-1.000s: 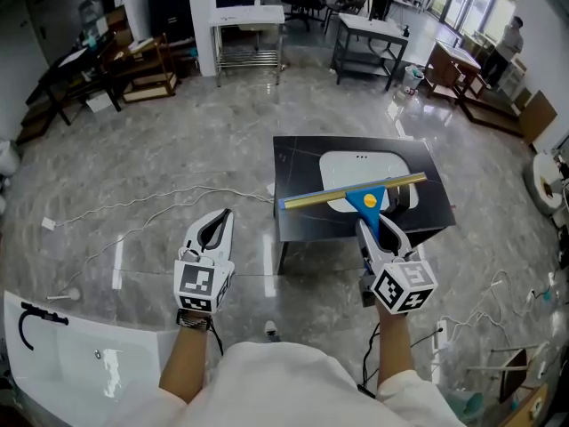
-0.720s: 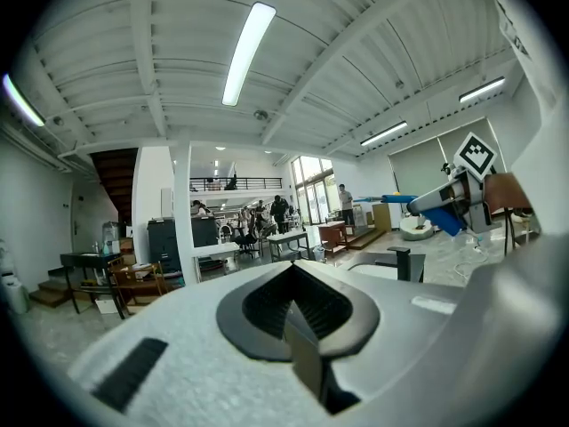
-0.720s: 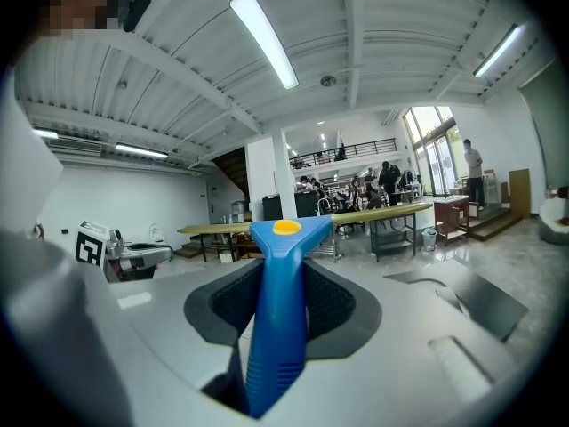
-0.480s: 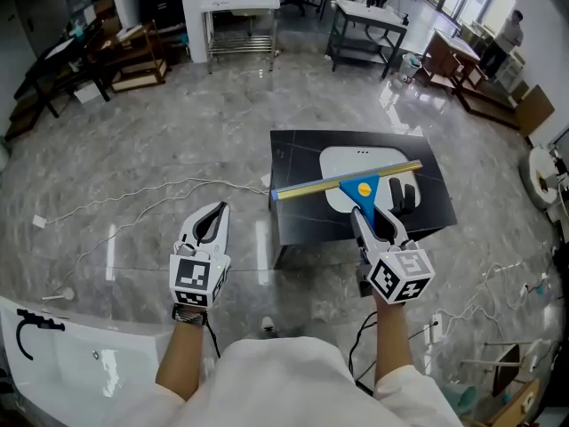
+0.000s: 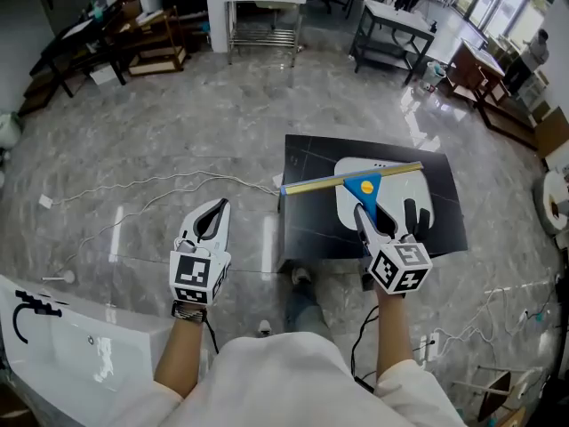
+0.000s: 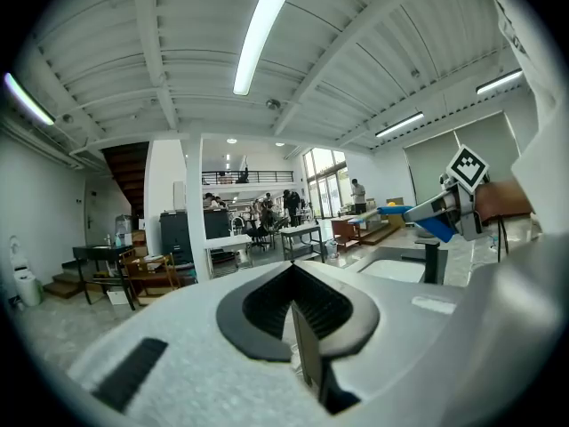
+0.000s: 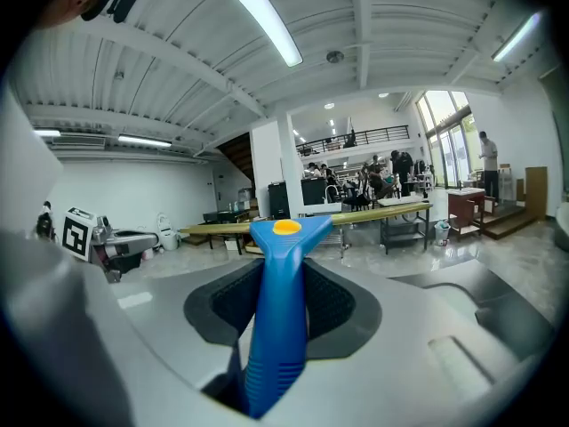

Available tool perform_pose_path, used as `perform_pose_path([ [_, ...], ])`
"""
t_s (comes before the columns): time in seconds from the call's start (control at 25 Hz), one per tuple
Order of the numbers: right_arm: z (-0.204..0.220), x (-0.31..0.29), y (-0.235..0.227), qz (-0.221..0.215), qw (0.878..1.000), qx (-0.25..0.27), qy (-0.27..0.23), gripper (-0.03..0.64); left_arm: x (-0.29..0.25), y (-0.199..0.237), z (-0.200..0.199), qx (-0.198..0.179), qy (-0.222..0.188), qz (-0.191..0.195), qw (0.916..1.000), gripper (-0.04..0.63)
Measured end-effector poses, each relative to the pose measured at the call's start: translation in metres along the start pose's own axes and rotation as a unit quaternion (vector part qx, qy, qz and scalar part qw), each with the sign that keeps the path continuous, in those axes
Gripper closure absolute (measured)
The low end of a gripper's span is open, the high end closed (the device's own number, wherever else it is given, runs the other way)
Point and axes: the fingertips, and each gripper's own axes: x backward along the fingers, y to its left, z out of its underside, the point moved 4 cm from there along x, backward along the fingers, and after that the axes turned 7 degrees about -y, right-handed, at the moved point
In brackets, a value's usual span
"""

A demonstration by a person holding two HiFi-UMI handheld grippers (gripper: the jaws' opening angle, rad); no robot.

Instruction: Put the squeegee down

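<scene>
Squeegee point(image 5: 363, 185), blue plastic handle, brass blade crosswise, points away, pinched by right gripper point(image 5: 366, 216), farther over black table point(image 5: 311, 212) than before; left gripper point(image 5: 217, 206) sits pressed together.

Squeegee point(image 7: 277, 283) handle base (between fingers point(image 7: 342, 314)) hidden

The worktop point(image 5: 311, 203) stands right of centre on the floor point(image 5: 178, 123). A sink point(image 5: 400, 189) lies on its right half, with a tap point(image 5: 411, 216) at the sink's near right. The squeegee point(image 5: 356, 183) hangs across over the sink's left part, its handle in the right tool point(image 5: 364, 213) at the worktop's near edge. The left tool point(image 5: 216, 216) is over the floor, left of the worktop. A cable point(image 5: 151, 189) runs farther left, and a basin point(image 5: 71, 354) lies at the near left.
</scene>
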Motion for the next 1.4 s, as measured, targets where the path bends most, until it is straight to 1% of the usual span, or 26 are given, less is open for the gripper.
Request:
perform_pose_path([
  [0.2,0.013,-0.048,-0.042,-0.019,0.999,0.006,0.027,0.48,-0.044,0.003,0.004,0.002,0.01,-0.023,0.9997,0.591],
  [0.4,0.024,-0.104,-0.083,-0.057,0.997,0.023,0.051,0.48,-0.094,0.008,0.013,0.003,0.031,-0.041,0.9987,0.591],
  [0.52,0.031,-0.135,-0.103,-0.072,0.995,0.035,0.066,0.48,-0.118,0.013,0.016,0.0,0.039,-0.052,0.9979,0.591],
  [0.76,0.052,-0.2,-0.137,-0.087,0.991,0.029,0.093,0.48,-0.166,0.025,0.032,-0.004,0.055,-0.068,0.9961,0.591],
  [0.92,0.075,-0.238,-0.154,-0.1,0.988,0.026,0.117,0.48,-0.191,0.028,0.043,-0.004,0.062,-0.078,0.995,0.591],
  [1.04,0.093,-0.265,-0.162,-0.11,0.984,0.028,0.137,0.48,-0.206,0.028,0.053,-0.001,0.074,-0.081,0.994,0.591],
  [1.24,0.124,-0.31,-0.166,-0.125,0.978,0.025,0.164,0.48,-0.218,0.04,0.076,0.008,0.096,-0.094,0.9909,0.591],
  [1.4,0.145,-0.335,-0.175,-0.128,0.973,0.027,0.188,0.48,-0.228,0.043,0.087,0.009,0.11,-0.105,0.9884,0.591],
])
